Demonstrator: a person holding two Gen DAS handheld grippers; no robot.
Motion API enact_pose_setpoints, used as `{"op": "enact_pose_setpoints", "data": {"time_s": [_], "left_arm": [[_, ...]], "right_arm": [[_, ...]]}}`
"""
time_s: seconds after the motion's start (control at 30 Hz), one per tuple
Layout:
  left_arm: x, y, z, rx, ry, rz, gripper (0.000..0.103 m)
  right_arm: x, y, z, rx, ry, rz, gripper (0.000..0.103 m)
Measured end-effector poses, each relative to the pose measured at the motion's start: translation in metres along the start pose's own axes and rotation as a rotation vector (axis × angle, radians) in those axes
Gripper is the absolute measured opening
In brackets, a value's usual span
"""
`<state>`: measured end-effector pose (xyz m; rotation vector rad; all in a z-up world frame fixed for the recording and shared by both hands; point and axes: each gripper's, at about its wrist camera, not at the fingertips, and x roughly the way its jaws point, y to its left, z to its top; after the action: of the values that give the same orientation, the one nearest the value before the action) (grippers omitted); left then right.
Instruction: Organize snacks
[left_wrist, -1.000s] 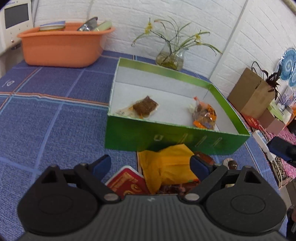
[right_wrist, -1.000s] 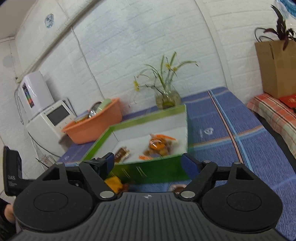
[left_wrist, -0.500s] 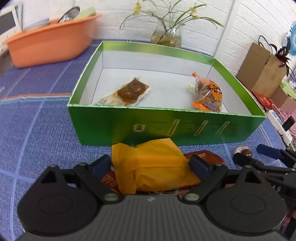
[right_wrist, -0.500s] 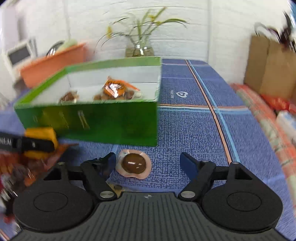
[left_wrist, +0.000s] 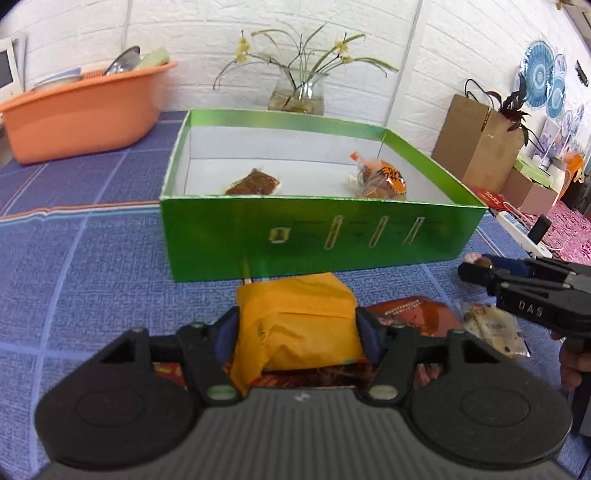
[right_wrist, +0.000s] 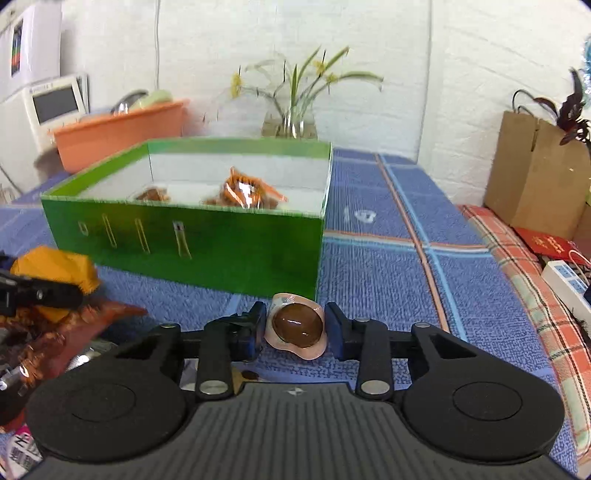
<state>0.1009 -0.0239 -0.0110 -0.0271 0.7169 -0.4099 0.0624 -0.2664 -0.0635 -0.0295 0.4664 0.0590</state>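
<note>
The left gripper (left_wrist: 297, 332) has just closed and pinches the yellow packet (left_wrist: 295, 321) between its fingers. The right gripper (right_wrist: 295, 328) has likewise closed onto the sealed egg (right_wrist: 297, 326). Risk: the egg's thin wrapper rim may slip from the pads when lifted toward the green box (right_wrist: 221, 236) ahead.

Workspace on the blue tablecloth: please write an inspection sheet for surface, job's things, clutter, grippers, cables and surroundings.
Surface: blue checked tablecloth.
Job's things: green box holds a brown snack packet and an orange snack bag; in front of it lie a yellow packet, a red-orange packet, a speckled packet and a sealed braised egg.
Clutter: orange basin with dishes; glass vase with flowers.
Grippers: left gripper jaws just closing, pads against the yellow packet; right gripper jaws just closing, pads at the egg's wrapper.
Cables: power strip at the right edge.
Surroundings: white brick wall; brown paper bag.
</note>
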Motion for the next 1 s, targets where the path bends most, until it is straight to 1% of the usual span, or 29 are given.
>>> {"op": "enact_pose_setpoints", "data": {"time_s": [0.07, 0.13, 0.17, 0.23, 0.37, 0.4, 0.47, 0.57, 0.63, 0.7, 0.8, 0.9, 1.0], "left_arm": [[-0.012, -0.005, -0.005, 0.044, -0.035, 0.032, 0.062], [-0.021, -0.007, -0.007, 0.051, -0.047, 0.027, 0.062], [-0.025, -0.007, -0.008, 0.052, -0.054, 0.028, 0.062], [-0.036, -0.012, -0.011, 0.074, -0.080, 0.056, 0.062], [-0.056, -0.016, -0.012, 0.074, -0.127, 0.082, 0.062], [-0.060, -0.017, -0.012, 0.066, -0.149, 0.100, 0.062], [-0.067, -0.014, -0.009, 0.046, -0.180, 0.136, 0.062], [-0.077, -0.006, -0.002, 0.031, -0.206, 0.176, 0.062], [-0.084, 0.000, 0.002, 0.026, -0.221, 0.204, 0.062], [-0.093, 0.004, 0.005, 0.029, -0.246, 0.246, 0.062], [-0.107, 0.012, 0.006, 0.010, -0.275, 0.283, 0.062], [-0.120, 0.022, 0.004, -0.008, -0.296, 0.343, 0.063], [-0.126, 0.027, 0.004, -0.015, -0.311, 0.385, 0.063]], "right_arm": [[-0.013, 0.001, 0.001, 0.001, -0.060, 0.002, 0.060], [-0.023, 0.004, 0.003, -0.001, -0.099, -0.008, 0.060], [-0.030, 0.006, 0.005, -0.005, -0.115, 0.005, 0.060], [-0.042, 0.012, 0.006, -0.013, -0.140, 0.040, 0.061], [-0.060, 0.031, 0.007, -0.058, -0.152, 0.085, 0.061], [-0.064, 0.037, 0.007, -0.064, -0.153, 0.101, 0.061], [-0.068, 0.043, 0.010, -0.056, -0.147, 0.144, 0.061], [-0.070, 0.053, 0.019, -0.033, -0.134, 0.220, 0.060], [-0.071, 0.062, 0.027, -0.040, -0.158, 0.240, 0.060], [-0.074, 0.071, 0.033, -0.046, -0.191, 0.258, 0.060], [-0.078, 0.083, 0.038, -0.029, -0.227, 0.311, 0.060], [-0.080, 0.093, 0.036, -0.029, -0.241, 0.348, 0.061], [-0.081, 0.100, 0.034, -0.045, -0.246, 0.356, 0.061]]}}
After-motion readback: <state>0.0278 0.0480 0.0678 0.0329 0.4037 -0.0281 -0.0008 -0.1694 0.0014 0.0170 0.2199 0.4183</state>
